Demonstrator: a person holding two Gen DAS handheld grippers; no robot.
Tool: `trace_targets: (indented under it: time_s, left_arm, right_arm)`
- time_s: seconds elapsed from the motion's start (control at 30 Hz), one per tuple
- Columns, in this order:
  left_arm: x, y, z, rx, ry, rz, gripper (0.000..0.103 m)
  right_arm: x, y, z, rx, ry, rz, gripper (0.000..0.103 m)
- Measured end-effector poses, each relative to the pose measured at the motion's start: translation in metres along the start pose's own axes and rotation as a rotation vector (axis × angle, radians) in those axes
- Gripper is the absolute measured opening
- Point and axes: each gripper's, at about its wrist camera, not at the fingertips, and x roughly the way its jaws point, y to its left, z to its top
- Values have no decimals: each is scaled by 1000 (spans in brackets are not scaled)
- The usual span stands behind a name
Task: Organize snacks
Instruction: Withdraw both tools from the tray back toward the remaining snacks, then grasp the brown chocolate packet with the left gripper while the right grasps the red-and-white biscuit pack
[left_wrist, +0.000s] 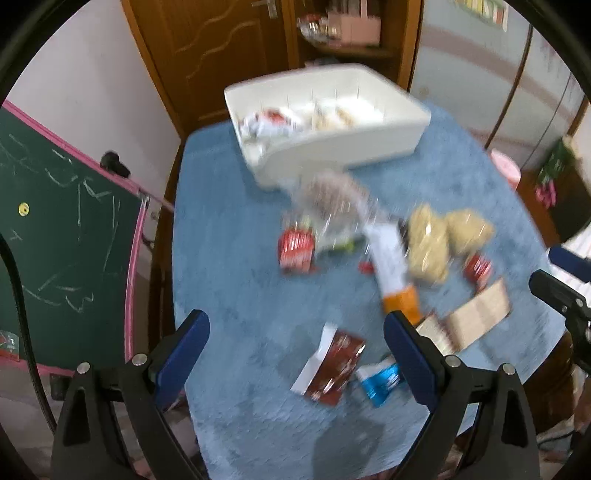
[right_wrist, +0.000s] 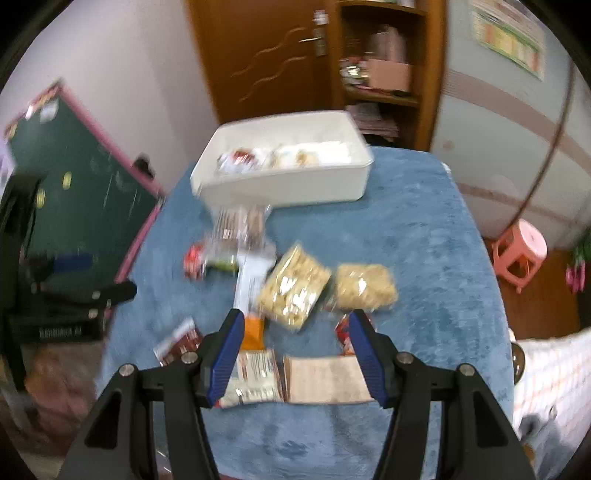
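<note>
Snacks lie scattered over my blue-covered table (right_wrist: 424, 236), and I read the spread as a sorting pile: everything loose sits near me, while the white bin (right_wrist: 284, 184) stands at the far end, just beyond the heap, with a few packets already resting in it, so it looks like the place they are meant to end up. Largest among the loose items are two clear bags of pale crunchy snacks (right_wrist: 295, 286), side by side at the middle of the table, with a clear bag of darker pieces (left_wrist: 332, 197) lying just in front of the bin. A long white-and-orange packet (left_wrist: 391, 266) lies slantwise beside them. Nearer me is a flat tan packet (right_wrist: 325, 380), framed between the blue pads of my right gripper (right_wrist: 297, 358); its jaws stand apart and nothing is in them, which I judge to be a line-up for picking that packet. My left gripper (left_wrist: 295, 354) also has its jaws wide apart and empty, hovering over a dark red sachet (left_wrist: 332, 369) and a small blue one (left_wrist: 380, 380). Small red packets (left_wrist: 295, 249) dot the rest of the cloth. Blur hides all the print.
</note>
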Motion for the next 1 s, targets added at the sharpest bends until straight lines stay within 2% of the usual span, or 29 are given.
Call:
trace_targets:
  time_s: [0.07, 0.27, 0.43, 0.67, 1.0]
  left_arm:
    - [16, -3, -14, 26, 39, 5, 95]
    - [60, -12, -48, 73, 174, -16, 83]
    - [83, -11, -66, 55, 250, -51, 80]
    - [97, -8, -75, 56, 287, -51, 80]
    - [115, -4, -69, 57, 323, -47, 80]
  right_arm:
    - [10, 11, -14, -70, 15, -8, 59]
    - [34, 44, -61, -224, 62, 19, 59]
    - [51, 63, -91, -360, 70, -35, 59]
    - [70, 80, -121, -488, 58, -119, 59]
    - [95, 99, -125, -600, -16, -190, 59]
